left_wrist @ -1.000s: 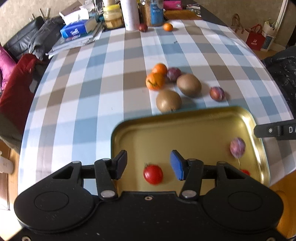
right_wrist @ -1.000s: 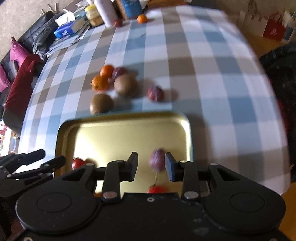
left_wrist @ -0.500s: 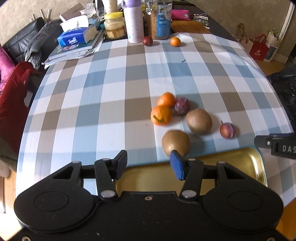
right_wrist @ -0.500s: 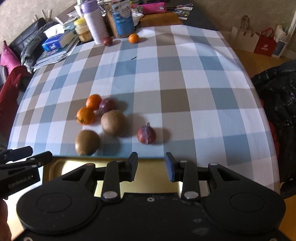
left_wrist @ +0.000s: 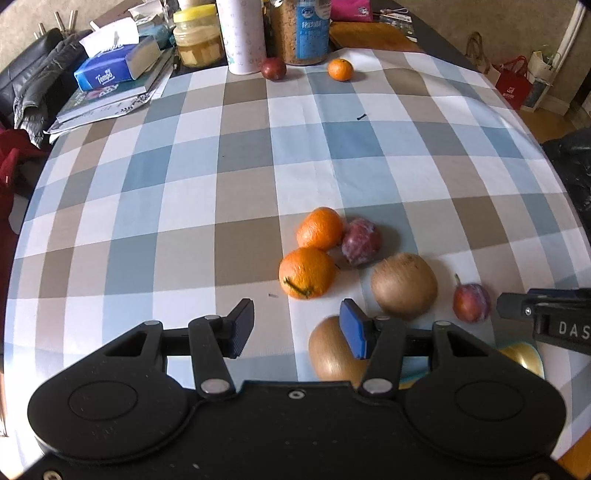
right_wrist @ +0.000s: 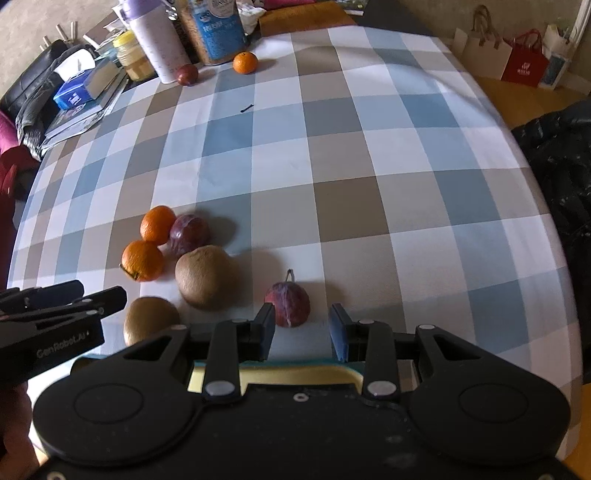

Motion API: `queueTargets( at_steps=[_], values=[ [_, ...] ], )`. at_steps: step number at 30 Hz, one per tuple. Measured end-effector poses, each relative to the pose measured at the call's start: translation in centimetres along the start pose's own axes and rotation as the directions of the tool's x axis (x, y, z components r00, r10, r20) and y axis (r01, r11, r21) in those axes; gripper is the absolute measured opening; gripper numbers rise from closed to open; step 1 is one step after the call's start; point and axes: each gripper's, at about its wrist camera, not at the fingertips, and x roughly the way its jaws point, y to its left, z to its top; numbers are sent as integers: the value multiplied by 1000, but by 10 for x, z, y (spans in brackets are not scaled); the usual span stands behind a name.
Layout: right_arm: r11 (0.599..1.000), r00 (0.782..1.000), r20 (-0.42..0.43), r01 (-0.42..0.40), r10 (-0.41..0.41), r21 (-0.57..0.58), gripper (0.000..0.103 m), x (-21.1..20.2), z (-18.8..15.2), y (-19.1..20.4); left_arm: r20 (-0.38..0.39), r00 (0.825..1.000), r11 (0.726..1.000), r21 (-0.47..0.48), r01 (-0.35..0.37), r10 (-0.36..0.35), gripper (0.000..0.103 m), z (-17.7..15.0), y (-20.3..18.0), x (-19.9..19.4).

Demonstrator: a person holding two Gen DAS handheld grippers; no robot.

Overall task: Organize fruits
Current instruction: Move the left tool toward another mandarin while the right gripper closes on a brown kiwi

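A cluster of fruit lies on the checked tablecloth: two oranges (left_wrist: 306, 272) (left_wrist: 320, 228), a purple plum (left_wrist: 361, 241), two brown kiwis (left_wrist: 403, 285) (left_wrist: 332, 350) and a stemmed plum (left_wrist: 471, 302). The gold tray (left_wrist: 524, 356) shows only at its corner, mostly hidden under my grippers. My left gripper (left_wrist: 296, 329) is open and empty, just short of the near orange, its right finger over the near kiwi. My right gripper (right_wrist: 301, 332) is open and empty, its jaws just short of the stemmed plum (right_wrist: 288, 303). The tray rim (right_wrist: 280, 374) shows below it.
At the far table edge stand jars and a bottle (left_wrist: 242, 35), a tissue box on books (left_wrist: 114, 68), a dark plum (left_wrist: 273, 68) and a small orange (left_wrist: 340, 69). Shopping bags (right_wrist: 524, 62) sit on the floor at right. A dark jacket (right_wrist: 561, 155) lies at right.
Both grippers have moved forward from over the tray toward the fruit cluster. The tray and the tomato and plum in it have slid out of view beneath them. Both stayed open.
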Motion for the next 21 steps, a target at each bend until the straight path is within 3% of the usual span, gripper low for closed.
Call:
queueTargets(
  at_steps=[11,21],
  values=[
    [996,995,-53,-88,87,-13,36,22,19,14,-30,999,998,-60,29,-31,59,17,13,32],
    [994,993,-53,-105,105,0,36,19,22,24,-18,997,994,-76,79,-81,59,28,18,44]
  ],
)
